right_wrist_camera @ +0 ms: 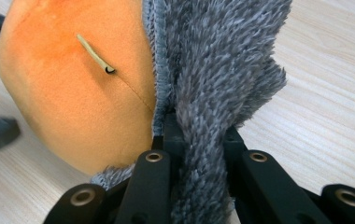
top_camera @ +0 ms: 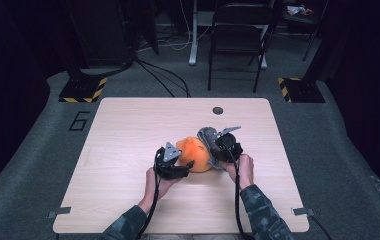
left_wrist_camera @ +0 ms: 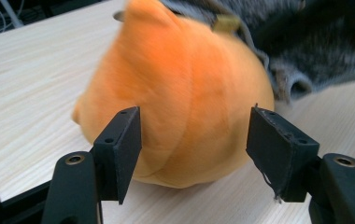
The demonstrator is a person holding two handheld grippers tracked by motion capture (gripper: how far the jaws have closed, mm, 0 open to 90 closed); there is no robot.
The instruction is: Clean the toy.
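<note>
Gripper jaws on the left gripper [top_camera: 182,166] stood apart, with the orange plush [left_wrist_camera: 185,98] bulging between them but neither pad pressing on it; in the left gripper view a sliver of gap showed at each side. That plush lay near the middle of the desk [top_camera: 128,130], straight ahead of the left gripper and just to the person's left of the right one, so both hands were close on it, one at each flank.

At the right gripper [right_wrist_camera: 199,140] the jaws were clamped on the grey cover [right_wrist_camera: 222,60], a furry sleeve that ran up and away from the jaws along their own line and wrapped the plush's far right side. Its hemmed edge lay against the orange surface, beside a small tan tag [right_wrist_camera: 94,53].

Judging from this, peeling the cover off would turn on pulling rightward, away from the plush, while the left gripper closed again to hold the plush back.
</note>
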